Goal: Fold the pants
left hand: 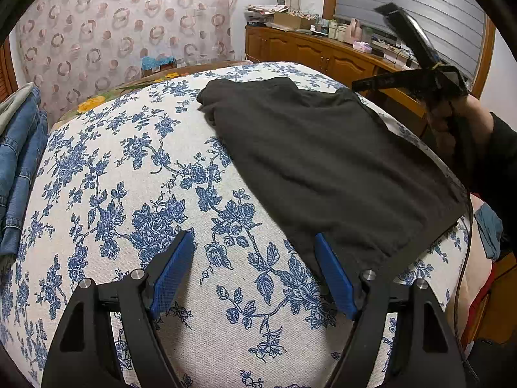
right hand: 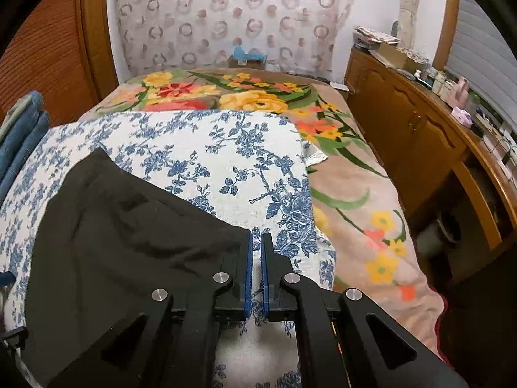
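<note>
**Folded pants at risk of sliding or unfolding near the cloth's edge**

Nearest the lens, the left gripper hovers over the blue-flowered cloth with its jaws spread wide and nothing between them; its right finger sits at the near edge of the black pants. To its left a stack of denim lies at the cloth's border. The pants lie flat on the cloth as a dark, roughly rectangular fold, running away to the right. Further right, the right gripper is lifted above the pants' far side, jaws drawn almost together with only a thin gap and no fabric in it.

Risks, as I judge them: a wide-open pinch may catch only the top layer and peel the fold apart; dragging could bunch the loose cloth underneath; the wrinkled far corner may skew the next fold.
</note>
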Available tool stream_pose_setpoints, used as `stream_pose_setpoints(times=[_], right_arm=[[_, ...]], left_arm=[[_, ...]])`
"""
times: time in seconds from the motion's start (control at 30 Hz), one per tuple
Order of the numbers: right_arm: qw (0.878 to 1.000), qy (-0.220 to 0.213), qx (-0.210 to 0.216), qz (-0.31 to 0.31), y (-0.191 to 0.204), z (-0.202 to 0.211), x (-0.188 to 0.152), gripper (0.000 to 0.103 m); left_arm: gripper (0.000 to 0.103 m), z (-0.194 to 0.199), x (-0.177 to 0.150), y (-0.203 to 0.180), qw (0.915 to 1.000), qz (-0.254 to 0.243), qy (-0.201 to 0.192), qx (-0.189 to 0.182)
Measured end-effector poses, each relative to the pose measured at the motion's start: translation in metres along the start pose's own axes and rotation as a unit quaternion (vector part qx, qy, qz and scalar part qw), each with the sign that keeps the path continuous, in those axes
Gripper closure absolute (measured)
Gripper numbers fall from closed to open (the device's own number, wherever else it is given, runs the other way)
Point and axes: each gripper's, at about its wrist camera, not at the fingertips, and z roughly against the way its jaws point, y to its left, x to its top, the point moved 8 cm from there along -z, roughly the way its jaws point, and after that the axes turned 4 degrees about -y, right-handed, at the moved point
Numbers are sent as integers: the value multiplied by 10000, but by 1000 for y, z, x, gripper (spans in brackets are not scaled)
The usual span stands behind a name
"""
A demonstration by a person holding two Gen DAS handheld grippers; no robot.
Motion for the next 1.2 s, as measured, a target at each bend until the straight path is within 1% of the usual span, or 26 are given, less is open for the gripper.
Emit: stream_pose_setpoints(times=[0.1, 0.2, 0.3, 0.47, 0.6, 0.7, 0.77, 0.87, 0.93, 1.0, 1.03, 1.07, 1.1, 1.13, 1.2], right_arm=[[9998, -54, 179, -12, 5, 9, -5, 89], [9996, -38, 289, -21, 11, 22, -20, 82], [9992, -48, 390, -39, 16, 39, -38, 78], [9989, -17, 470, 15, 27, 64, -71, 77], [9983, -12, 582, 46, 37, 77, -90, 77], [9982, -54, 590, 123, 40, 83, -97, 77], [9981, -3, 602, 156, 42, 83, -101, 76], [9984, -98, 522, 203, 40, 84, -103, 73], [9985, -135, 512, 147, 37, 84, -104, 69], [9987, -161, 465, 105, 33, 85, -106, 59], [9988, -162, 455, 48, 32, 86, -109, 56], [9989, -148, 448, -24, 29, 86, -109, 50], [9989, -136, 439, -57, 31, 85, -110, 47], [9990, -128, 431, -51, 30, 85, -110, 47], [9991, -121, 415, -18, 32, 85, -111, 47]], left_arm=[[25, 0, 0, 0, 10000, 4, 0, 0], [25, 0, 0, 0, 10000, 5, -2, -2], [25, 0, 0, 0, 10000, 3, -2, 0], [25, 0, 0, 0, 10000, 2, -2, 0], [25, 0, 0, 0, 10000, 1, -3, 1], [25, 0, 0, 0, 10000, 1, -3, 2], [25, 0, 0, 0, 10000, 2, -3, 1], [25, 0, 0, 0, 10000, 2, -5, 2], [25, 0, 0, 0, 10000, 3, -11, 7], [25, 4, 1, 1, 10000, 29, -71, 23], [25, 8, 1, 1, 9999, 13, -141, 20], [25, 13, 1, 0, 9997, -10, -228, -8], [25, 17, 1, -1, 9996, -12, -284, -49], [26, 21, 0, -3, 9994, -3, -317, -113], [32, 26, -4, -7, 9993, 1, -300, -240]])
